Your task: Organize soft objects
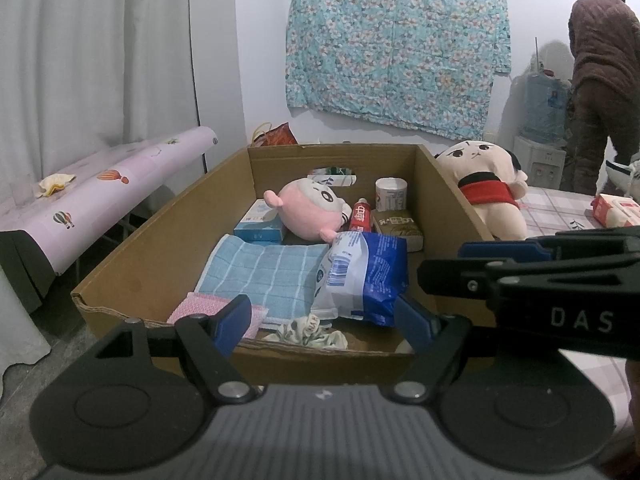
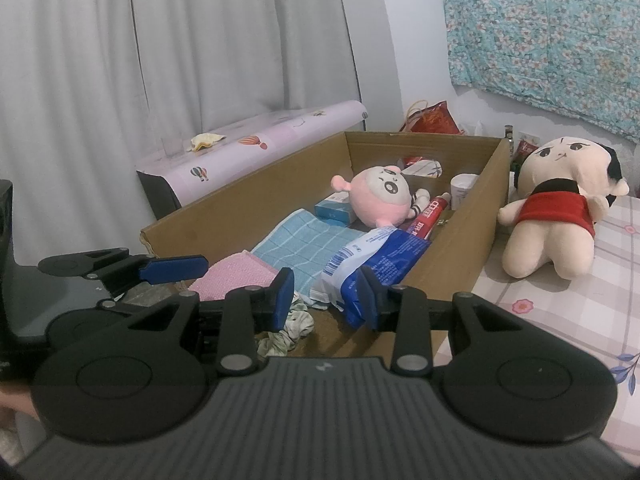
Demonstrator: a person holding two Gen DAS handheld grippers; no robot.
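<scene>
You've got pink plush (image 1: 310, 210), lt-blue checked towel (image 1: 266, 274), blue/white pack (image 1: 366, 276), brown box (image 1: 160, 248), teal floral cloth (image 1: 396, 44).

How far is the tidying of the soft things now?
Done: the pink plush, blue towel and pink cloth already lie in the cardboard box. In hand: nothing; the left claw and right claw are both empty. Left: the big doll sits outside the box on the bed.

Toilet roll (image 2: 463, 191) half hidden behind box wall (image 2: 460, 256).
</scene>
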